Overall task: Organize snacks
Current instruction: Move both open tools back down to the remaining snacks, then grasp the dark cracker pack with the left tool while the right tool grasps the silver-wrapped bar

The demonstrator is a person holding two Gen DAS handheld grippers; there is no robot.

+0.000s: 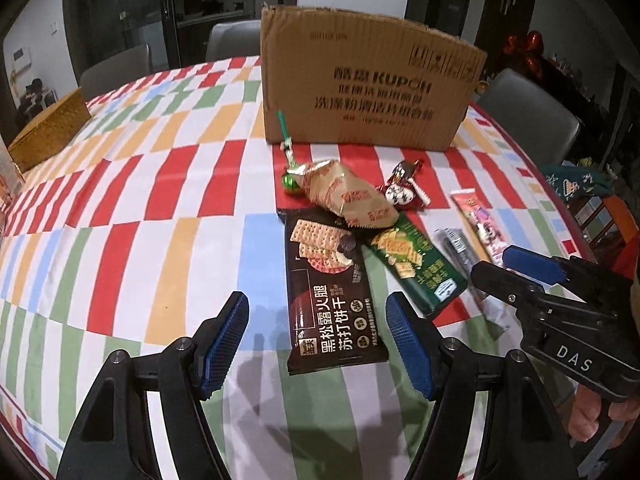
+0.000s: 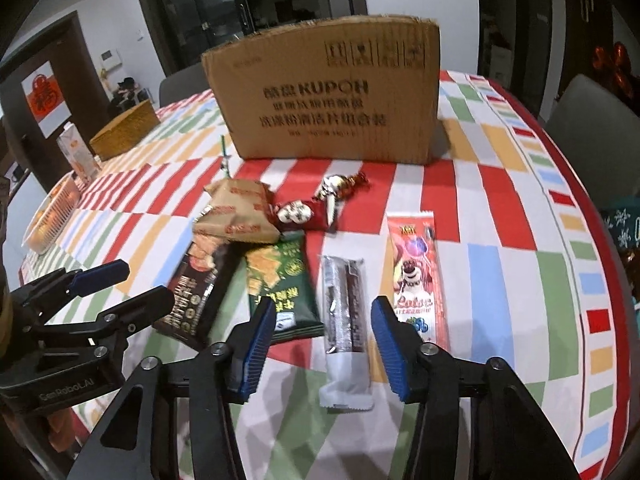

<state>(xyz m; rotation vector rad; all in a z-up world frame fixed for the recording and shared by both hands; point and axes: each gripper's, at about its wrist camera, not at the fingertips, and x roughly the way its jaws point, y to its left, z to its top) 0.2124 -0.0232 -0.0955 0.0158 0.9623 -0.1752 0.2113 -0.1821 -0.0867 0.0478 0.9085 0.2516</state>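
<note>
The cardboard box (image 1: 368, 80) at the back read "KUPOH", and the other rig's body said "DAS". Snacks sat in a loose pile on the striped tablecloth (image 1: 120, 200) in front of it: a dark brown cracker pack (image 1: 328, 292), a green cracker pack (image 1: 416, 264), and a pink "Lotso" bear stick (image 2: 416, 276). My left gripper (image 1: 316, 340) hung open over the brown pack. My right gripper (image 2: 324, 344) was open too, straddling a grey-and-white wrapper (image 2: 344, 332) without touching it. That wrapper's print was too blurry to read.

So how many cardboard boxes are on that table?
1. The cardboard box stands at the far side of the striped tablecloth, behind the snack packets. Anything behind it is hidden.
</note>
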